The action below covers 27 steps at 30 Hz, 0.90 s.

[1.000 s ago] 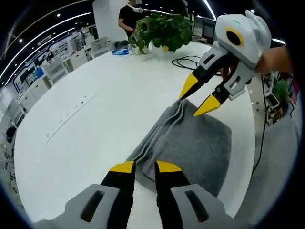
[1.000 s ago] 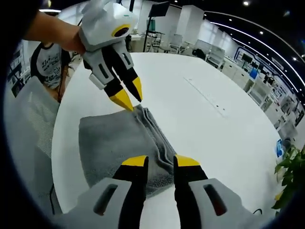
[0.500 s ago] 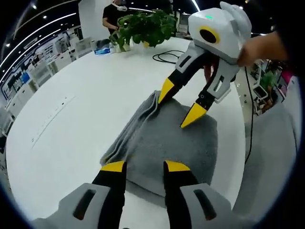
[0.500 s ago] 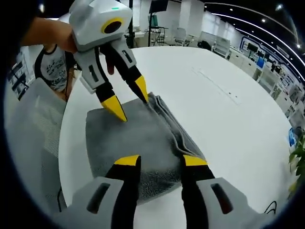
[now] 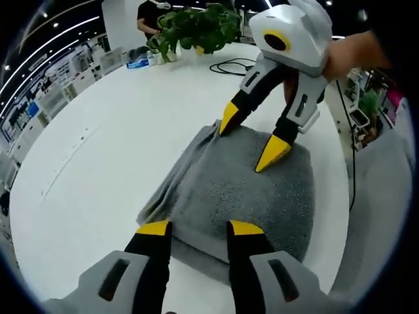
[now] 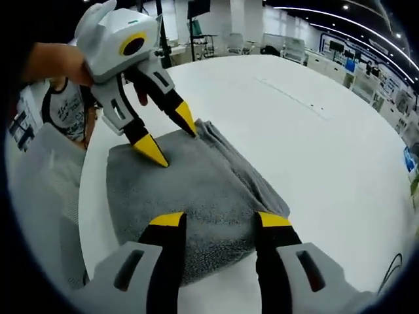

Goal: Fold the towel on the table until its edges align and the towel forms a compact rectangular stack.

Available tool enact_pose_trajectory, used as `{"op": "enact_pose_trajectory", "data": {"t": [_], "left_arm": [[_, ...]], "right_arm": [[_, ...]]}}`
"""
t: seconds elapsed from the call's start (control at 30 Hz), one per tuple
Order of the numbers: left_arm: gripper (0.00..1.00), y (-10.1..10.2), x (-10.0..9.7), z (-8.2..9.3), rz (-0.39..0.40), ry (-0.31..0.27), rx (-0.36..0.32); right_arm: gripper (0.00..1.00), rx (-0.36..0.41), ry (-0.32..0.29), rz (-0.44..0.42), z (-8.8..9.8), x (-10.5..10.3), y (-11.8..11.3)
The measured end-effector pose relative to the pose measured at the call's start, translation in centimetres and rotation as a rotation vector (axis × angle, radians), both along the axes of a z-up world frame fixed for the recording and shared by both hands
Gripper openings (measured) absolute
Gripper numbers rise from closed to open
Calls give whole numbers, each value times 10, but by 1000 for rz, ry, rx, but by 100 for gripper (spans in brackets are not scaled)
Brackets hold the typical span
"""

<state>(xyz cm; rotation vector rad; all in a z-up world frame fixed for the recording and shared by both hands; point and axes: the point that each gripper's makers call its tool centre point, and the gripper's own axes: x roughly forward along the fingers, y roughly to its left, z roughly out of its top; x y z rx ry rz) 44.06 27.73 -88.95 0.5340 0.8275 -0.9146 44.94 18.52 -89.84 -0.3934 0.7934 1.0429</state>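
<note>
Left gripper view: folded towel [image 5: 242,190] on table [image 5: 98,163]; both tongs spread.

Each grey-white tool [image 5: 194,228] [image 6: 219,219] has black, yellow-tipped jaws.

1. Plain grey towel [image 5: 242,186], no pattern, a fuzzy even grey all over.
2. White table [image 5: 118,131] under it, glossy and bare-looking.
3. Left gripper [image 5: 195,229]: yellow fingertips, black jaws, grey body.
4. Right gripper [image 6: 221,220]: same yellow tips on black, with a white shell and a yellow-ringed dark lens.
5. Green potted plant [image 5: 200,26] at the table's far end.
6. Black cable [image 5: 229,65] near the plant.
</note>
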Motion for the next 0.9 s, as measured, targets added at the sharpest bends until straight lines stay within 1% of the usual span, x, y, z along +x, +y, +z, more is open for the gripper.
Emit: {"op": "enact_pose_trajectory", "data": {"t": [0.1, 0.17, 0.2, 0.23, 0.27, 0.3, 0.37, 0.4, 0.43, 0.47, 0.5, 0.53, 0.57, 0.7, 0.73, 0.8, 0.83, 0.9], "left_arm": [[36, 0, 3, 3, 4, -3, -12], [41, 2, 8, 6, 13, -22, -19], [44, 4, 11, 7, 31, -27, -25], [44, 5, 14, 7, 56, -18, -37], [44, 4, 14, 6, 79, 9, -63], [44, 5, 15, 5, 85, 14, -67], [43, 5, 18, 4, 93, 8, -70], [44, 4, 18, 3, 96, 8, -72], [44, 3, 18, 2, 97, 8, -74], [44, 2, 18, 1, 99, 10, -77], [44, 1, 18, -2, 101, 13, -83], [44, 1, 18, -4, 107, 19, -87], [44, 1, 17, -6, 132, 38, -102], [44, 0, 17, -5, 129, 28, -106], [44, 1, 18, -2, 115, 14, -96], [45, 1, 17, 4, 99, -14, -87], [46, 2, 16, 6, 98, -19, -87], [47, 5, 16, 12, 95, -28, -91]], "right_arm": [[42, 8, 2, 0, 1, -1, 1], [42, 2, -1, 9, 1, 0, 1], [43, -2, -10, 17, 2, 1, 2], [44, -5, -19, 22, 4, 1, 3], [45, -16, -55, 35, 6, 4, 3], [47, -29, -78, 44, 6, 6, 2], [51, -15, -103, 40, 9, 9, 3], [55, -14, -102, 27, 9, 10, 2], [57, -11, -82, 1, 7, 10, -1], [58, 0, -57, -14, 5, 8, -2], [58, 12, -50, -22, 4, 8, -2], [59, 19, -46, -31, 3, 8, -3], [59, 18, -41, -33, 1, 8, -4], [60, 18, -40, -39, -1, 8, -4], [60, 14, -45, -33, 1, 8, -4], [60, -12, -94, 42, 7, 6, -3], [60, -10, -117, 70, 11, 5, -2], [59, 11, -107, 66, 20, -4, -1]]}}
